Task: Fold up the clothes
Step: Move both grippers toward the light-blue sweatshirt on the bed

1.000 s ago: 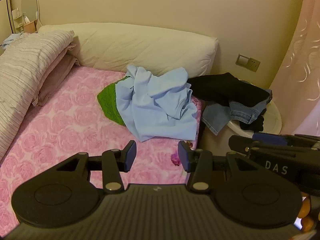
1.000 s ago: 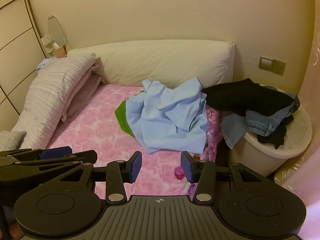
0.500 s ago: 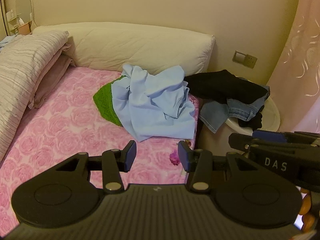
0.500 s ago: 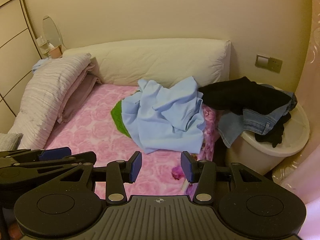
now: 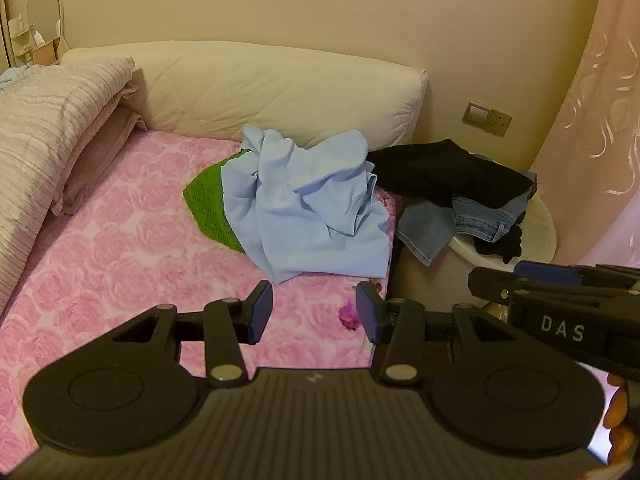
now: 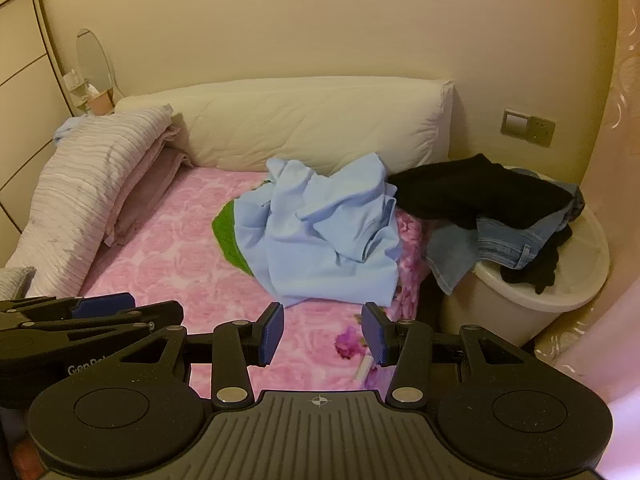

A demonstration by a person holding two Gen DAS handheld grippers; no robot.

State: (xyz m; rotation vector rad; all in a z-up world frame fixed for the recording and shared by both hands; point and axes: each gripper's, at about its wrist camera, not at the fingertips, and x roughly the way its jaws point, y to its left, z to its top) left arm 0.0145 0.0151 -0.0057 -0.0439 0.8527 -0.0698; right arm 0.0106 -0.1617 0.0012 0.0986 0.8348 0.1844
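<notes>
Left gripper (image 5: 314,312): jaws apart, two blue pads, nothing between them; only the pink rose-print bedspread (image 5: 120,264) shows through the gap. Right gripper (image 6: 322,334): jaws likewise apart and empty, over the near right part of the same bedspread. Each gripper appears side-on in the other's view, the right one at the right edge of the left wrist view, the left one at the left edge of the right wrist view.

Just beyond both sets of pads, on the right half of the bed: one crumpled light blue shirt (image 5: 308,208), unfolded, heaped. One green knit garment (image 5: 210,204) lies under it, showing only at the shirt's left side. Near the right gripper's right pad, one small white object (image 6: 364,369) lies on the bedspread; what it is cannot be told.

Right of the bed: one white laundry basket (image 6: 568,292), round. Draped over its rim toward the bed: one black garment (image 6: 472,192) on top, one pair of blue jeans (image 6: 492,244) beneath it, and one further dark item (image 6: 540,270) hanging inside the rim. Visible clothes count: five.

Far side: one long cream cushion (image 5: 280,88) against the wall. Left side: one folded striped quilt (image 5: 44,128) over a mauve layer. On the wall right of the cushion, one socket plate (image 6: 528,127). Far left, one oval mirror (image 6: 94,60). Pink curtain (image 5: 600,120) at the right edge.
</notes>
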